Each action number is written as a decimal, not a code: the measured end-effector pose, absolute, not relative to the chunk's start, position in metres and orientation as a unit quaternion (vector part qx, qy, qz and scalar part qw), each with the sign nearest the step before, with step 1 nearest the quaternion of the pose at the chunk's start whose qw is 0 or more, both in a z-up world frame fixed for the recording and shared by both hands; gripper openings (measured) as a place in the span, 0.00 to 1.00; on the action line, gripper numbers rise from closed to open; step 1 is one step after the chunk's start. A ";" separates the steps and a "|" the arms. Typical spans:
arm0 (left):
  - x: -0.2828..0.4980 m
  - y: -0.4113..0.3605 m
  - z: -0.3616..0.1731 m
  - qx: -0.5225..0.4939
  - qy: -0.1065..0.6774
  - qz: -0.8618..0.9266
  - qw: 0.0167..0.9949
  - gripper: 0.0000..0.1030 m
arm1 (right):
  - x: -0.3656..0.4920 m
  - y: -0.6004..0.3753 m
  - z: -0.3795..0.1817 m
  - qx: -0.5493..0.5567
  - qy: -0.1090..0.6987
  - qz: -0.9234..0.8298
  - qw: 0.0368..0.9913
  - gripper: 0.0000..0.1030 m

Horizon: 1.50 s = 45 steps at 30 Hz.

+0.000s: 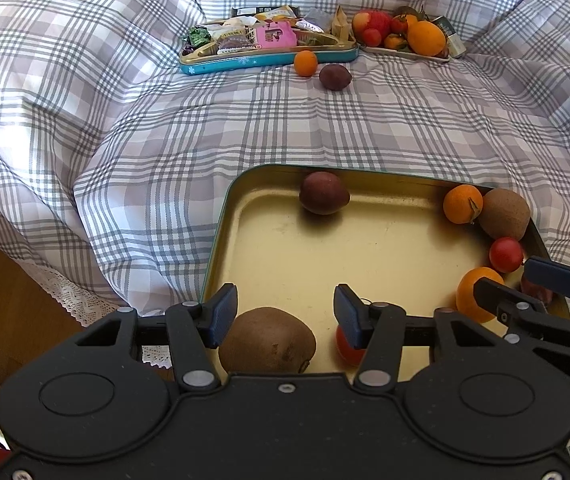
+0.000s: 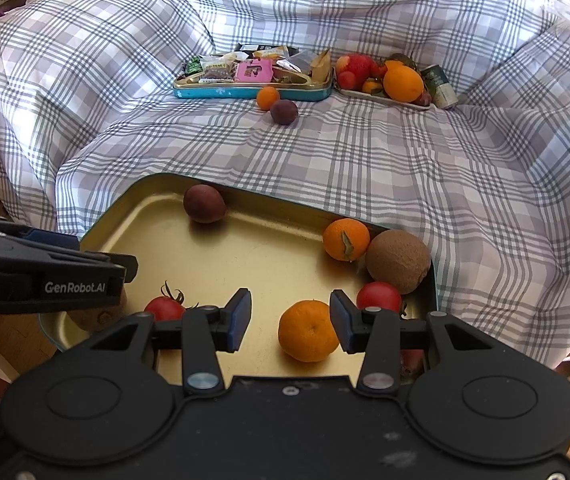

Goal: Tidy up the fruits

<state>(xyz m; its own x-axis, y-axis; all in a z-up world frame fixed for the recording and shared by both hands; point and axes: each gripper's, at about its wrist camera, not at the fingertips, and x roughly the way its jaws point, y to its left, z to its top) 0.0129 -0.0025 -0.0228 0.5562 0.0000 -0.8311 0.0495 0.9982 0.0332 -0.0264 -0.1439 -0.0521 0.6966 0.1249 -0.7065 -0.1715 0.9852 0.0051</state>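
While hovering low over the gold tray (image 1: 221, 240), left hand-held gripper (image 1: 285, 316) spread wide and empty above a kiwi (image 1: 267, 342) at the tray's near edge, likely ready to pinch. Right hand-held gripper (image 2: 291, 322) likewise wide, empty, straddling a tangerine (image 2: 309, 330). Beyond the tray, on plaid cloth (image 2: 425, 168), a stray orange (image 2: 267, 98) and plum (image 2: 283, 112), probably awaiting collection.
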 end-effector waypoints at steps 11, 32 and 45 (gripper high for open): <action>0.014 -0.001 -0.024 0.030 0.475 -0.006 0.880 0.56 | -0.026 -0.145 -0.053 -0.023 0.385 0.067 0.920 0.44; 0.014 -0.005 -0.027 0.045 0.487 -0.005 0.873 0.56 | -0.024 -0.144 -0.055 -0.023 0.395 0.061 0.916 0.44; 0.013 -0.005 -0.027 0.048 0.491 -0.007 0.870 0.56 | -0.024 -0.145 -0.057 -0.021 0.402 0.063 0.913 0.44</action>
<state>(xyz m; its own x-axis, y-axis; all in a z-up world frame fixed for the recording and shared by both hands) 0.0134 -0.0052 -0.0273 0.5184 0.0338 -0.8545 0.0595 0.9954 0.0756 -0.0238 -0.1445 -0.0567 0.6692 0.0976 -0.7367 -0.1313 0.9913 0.0121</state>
